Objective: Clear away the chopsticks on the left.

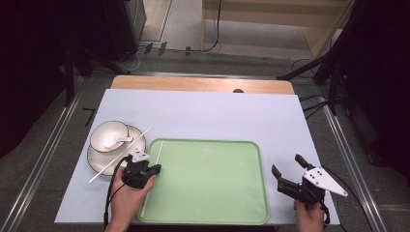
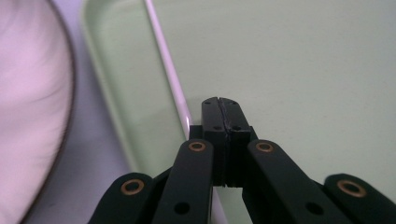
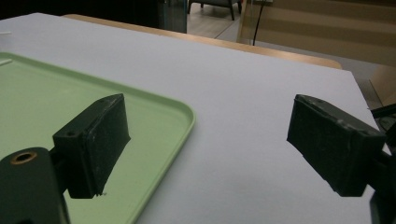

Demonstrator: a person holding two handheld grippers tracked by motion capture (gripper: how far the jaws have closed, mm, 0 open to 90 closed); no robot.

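High view: 1 tray [image 1: 208, 212], 2 chopsticks [image 1: 118, 154], 1 bowl [image 1: 107, 135].

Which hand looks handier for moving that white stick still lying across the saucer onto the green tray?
Probably the left. The left gripper hovers right beside the saucer and its white stick; the right gripper, open, sits beyond the tray's far side.

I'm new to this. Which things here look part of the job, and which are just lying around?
Probably part of the job:
- left gripper, shut beside the white chopstick
- green tray
- second chopstick across the plate
- bowl with spoon
- right gripper, open, waiting

Just lying about:
- floor cables
- wooden furniture
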